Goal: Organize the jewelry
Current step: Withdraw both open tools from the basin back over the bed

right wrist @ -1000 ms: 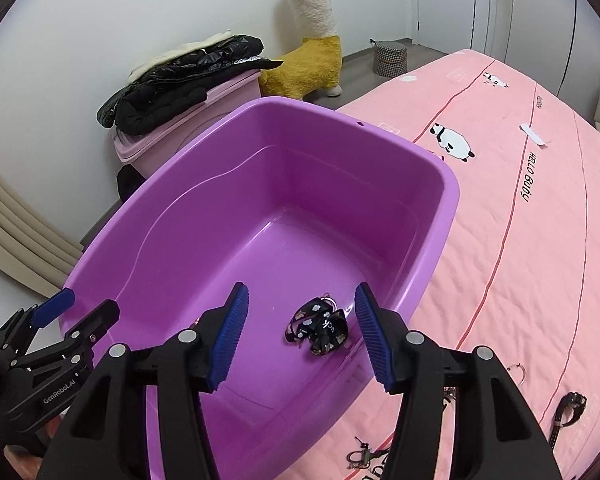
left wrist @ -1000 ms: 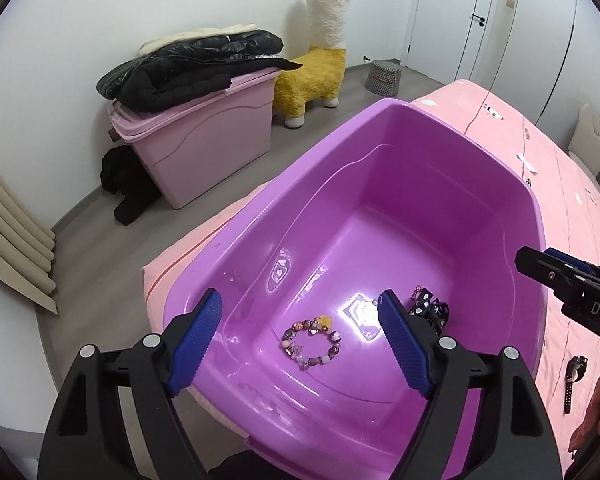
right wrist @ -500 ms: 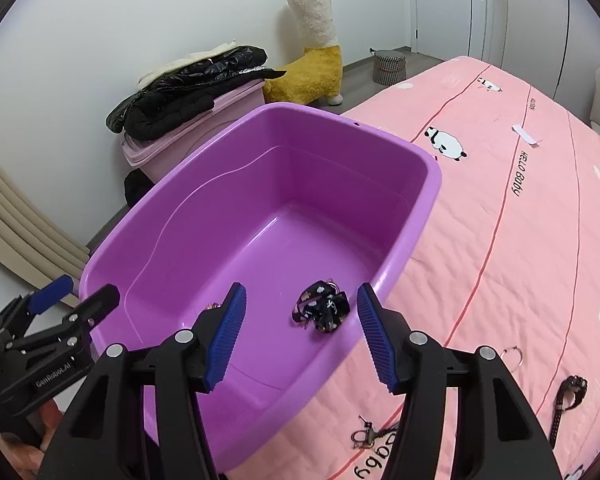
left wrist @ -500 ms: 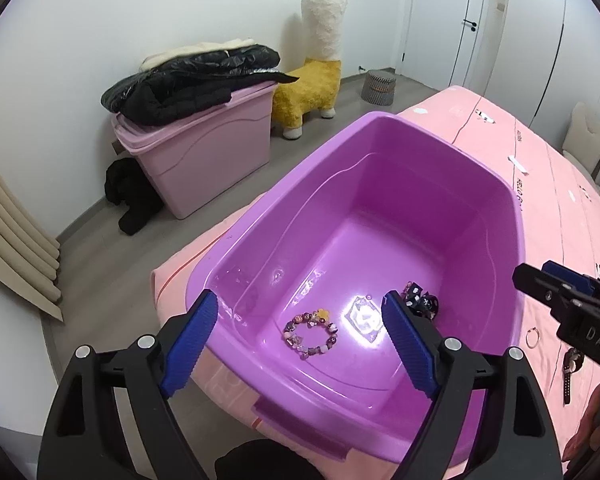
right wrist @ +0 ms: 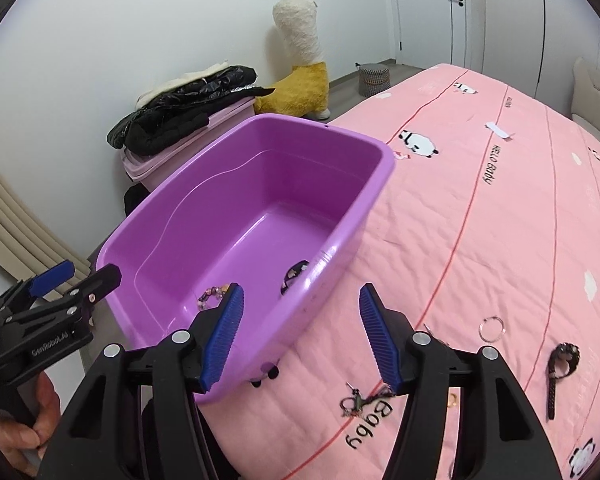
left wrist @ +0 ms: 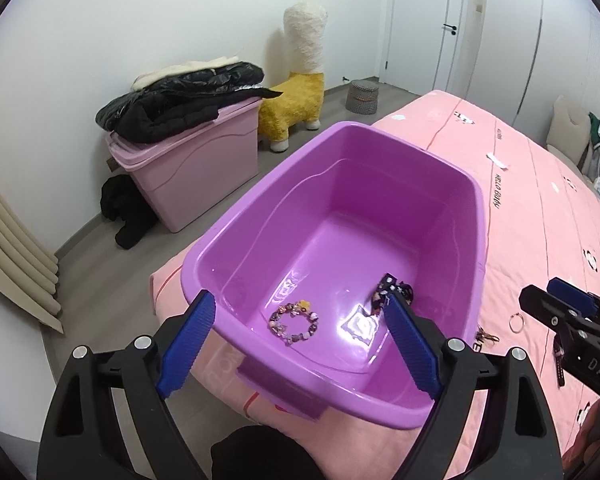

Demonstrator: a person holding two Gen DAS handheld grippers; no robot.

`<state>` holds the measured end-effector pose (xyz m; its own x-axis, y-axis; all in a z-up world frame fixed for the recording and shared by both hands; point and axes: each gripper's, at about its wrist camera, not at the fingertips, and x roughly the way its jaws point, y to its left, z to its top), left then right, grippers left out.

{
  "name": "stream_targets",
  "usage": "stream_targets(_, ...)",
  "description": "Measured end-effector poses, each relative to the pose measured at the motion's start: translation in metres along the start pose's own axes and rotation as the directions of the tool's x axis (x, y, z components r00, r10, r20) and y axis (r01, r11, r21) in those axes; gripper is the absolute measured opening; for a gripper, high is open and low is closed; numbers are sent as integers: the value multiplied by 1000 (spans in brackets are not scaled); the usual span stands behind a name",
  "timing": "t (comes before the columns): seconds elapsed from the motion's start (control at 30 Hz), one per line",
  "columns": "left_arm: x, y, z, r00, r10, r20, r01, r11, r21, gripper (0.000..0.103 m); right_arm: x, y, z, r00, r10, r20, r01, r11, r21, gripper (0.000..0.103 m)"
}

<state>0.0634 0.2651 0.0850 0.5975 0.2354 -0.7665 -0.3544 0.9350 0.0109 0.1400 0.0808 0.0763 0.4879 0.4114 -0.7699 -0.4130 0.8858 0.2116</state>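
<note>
A purple plastic tub (left wrist: 476, 216) (right wrist: 364, 184) sits on the pink bed. Inside lie a beaded bracelet (left wrist: 294, 322) (right wrist: 212, 295) and a dark bead bracelet (left wrist: 388, 290) (right wrist: 294, 274). On the quilt to the right lie a thin ring (right wrist: 491, 327) (left wrist: 516, 323), a black watch (right wrist: 560, 368), a small metal piece (right wrist: 358, 398) and a gold ring (right wrist: 452, 402). My left gripper (left wrist: 296, 344) is open and empty above the tub's near rim. My right gripper (right wrist: 300, 336) is open and empty over the tub's right rim and the quilt.
The pink quilt (right wrist: 500, 220) stretches far right. On the floor to the left stand a pink storage bin (left wrist: 188, 168) with black jackets on it and a yellow alpaca toy (left wrist: 296, 96). A small basket (left wrist: 362, 96) stands by the white doors.
Both grippers have drawn back and up from the tub, both open and empty. The right one has shifted right, so jewelry on the quilt now shows.
</note>
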Motion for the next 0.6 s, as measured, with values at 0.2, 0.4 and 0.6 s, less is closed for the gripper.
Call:
stream_targets(0.2, -15, -19, -9, 999, -30, 14, 30, 999, 39, 85, -25, -12, -18, 999, -15, 34, 15, 1000, 17, 59)
stream_targets(0.4, -28, -38, -18, 998, -57, 23, 55, 996, 68, 85, -47, -24, -34, 997, -41, 61, 39, 998, 38, 60)
stream_targets(0.6, -39, -56, -27, 996, -84, 25, 81, 991, 103, 85, -68, -35, -48, 994, -74, 79, 70, 996, 55, 60)
